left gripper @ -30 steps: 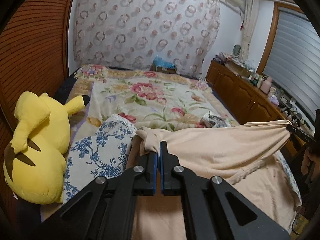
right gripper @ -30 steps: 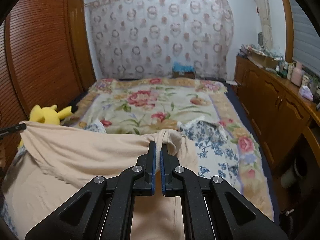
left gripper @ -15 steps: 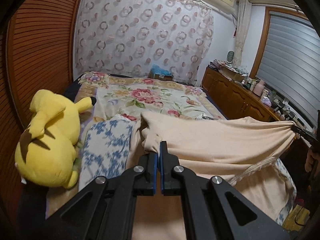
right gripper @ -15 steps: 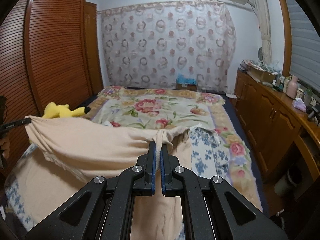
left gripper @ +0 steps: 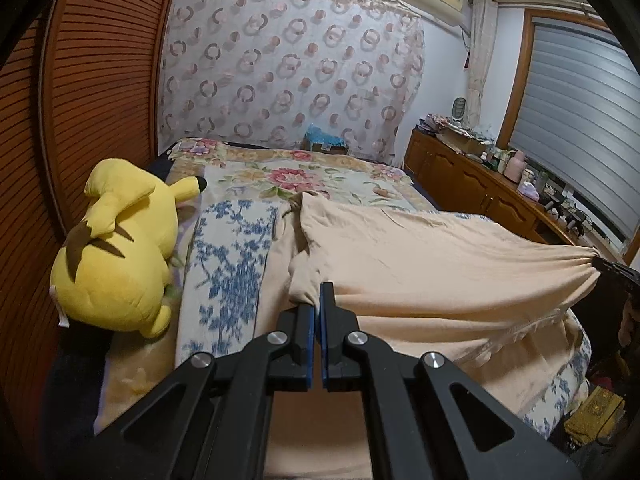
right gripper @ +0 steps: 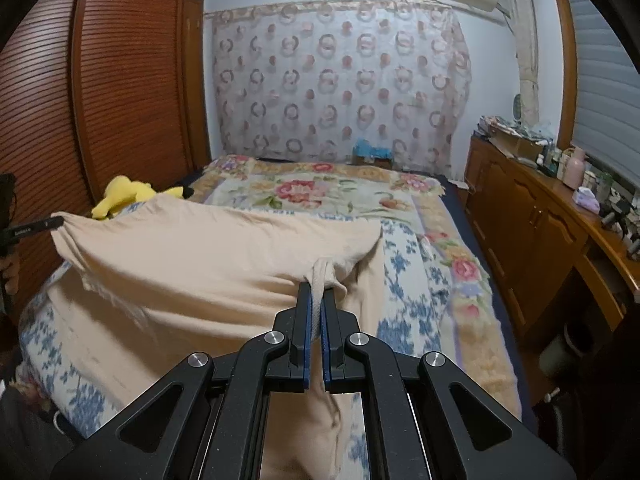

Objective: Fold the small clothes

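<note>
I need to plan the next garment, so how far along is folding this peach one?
Done: both grips are made. The left gripper and right gripper have their jaws shut on opposite corners of the peach garment. In hand: that edge is lifted and stretched between them above the blue floral sheet, lower part trailing on the bed. Left: no finished fold shows yet; laying it over and flattening remain.

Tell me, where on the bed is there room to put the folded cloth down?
The flowery blanket lies bare between the peach cloth and the curtain. The left edge is crowded by the yellow plush toy; the near end is covered by the cloth.
</note>
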`<state>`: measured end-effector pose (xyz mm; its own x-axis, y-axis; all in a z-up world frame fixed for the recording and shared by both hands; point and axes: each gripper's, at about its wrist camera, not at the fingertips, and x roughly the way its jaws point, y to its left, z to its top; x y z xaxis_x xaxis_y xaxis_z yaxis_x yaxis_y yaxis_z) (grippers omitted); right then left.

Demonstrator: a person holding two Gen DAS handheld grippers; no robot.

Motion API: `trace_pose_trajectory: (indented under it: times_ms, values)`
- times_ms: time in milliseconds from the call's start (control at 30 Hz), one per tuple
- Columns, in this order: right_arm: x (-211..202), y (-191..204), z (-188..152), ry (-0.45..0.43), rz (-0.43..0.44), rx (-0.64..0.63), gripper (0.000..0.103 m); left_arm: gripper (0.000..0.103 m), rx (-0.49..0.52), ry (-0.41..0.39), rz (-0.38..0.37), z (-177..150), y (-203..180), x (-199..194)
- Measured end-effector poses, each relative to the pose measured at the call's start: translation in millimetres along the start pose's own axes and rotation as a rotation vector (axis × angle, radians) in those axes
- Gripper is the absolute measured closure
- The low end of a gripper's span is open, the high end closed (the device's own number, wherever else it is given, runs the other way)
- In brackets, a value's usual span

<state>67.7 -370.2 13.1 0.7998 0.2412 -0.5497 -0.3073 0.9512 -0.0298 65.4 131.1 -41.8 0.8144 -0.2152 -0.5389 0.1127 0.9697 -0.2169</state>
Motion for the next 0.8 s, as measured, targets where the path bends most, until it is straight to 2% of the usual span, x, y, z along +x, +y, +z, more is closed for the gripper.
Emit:
trace_pose_trajectory:
  times_ms: [167,467,500,567,633,667,733,800]
  values:
    - [-12.3,5.3,-29.4,0.050,0.007,0.006,0.102,0.103,-0.003,0.034,0.002,-22.8,-2.3,-10.2]
    - [15.1,-1.0,-87.6,0.222,-0.002,0.034,0.102,0.103,0.009,0.167,0.022,-60.9,-2.0,9.5]
    - [15.2,-1.7,-89.2,0.229,-0.013,0.033,0.097,0.101,0.013,0.170,0.024,-62.0,-2.9,8.7]
    - [10.8,-4.9,-89.4,0.220,-0.062,0.021,0.090,0.095,0.025,0.166,0.038,-62.7,-4.0,4.4]
    - [4.7,-9.4,-86.7,0.198,-0.061,0.033,0.078,0.078,0.033,0.155,0.044,-61.1,-4.9,-1.4]
    - [3.0,-10.9,-83.1,0.187,-0.062,0.037,0.074,0.073,0.036,0.145,0.045,-59.0,-5.4,-4.7]
    - [2.3,-9.4,-78.6,0.165,-0.074,0.029,0.057,0.060,0.047,0.126,0.051,-55.5,-6.6,-10.2]
    - [5.8,-4.1,-73.6,0.150,-0.071,0.019,0.054,0.053,0.054,0.121,0.061,-52.6,-5.7,-10.1]
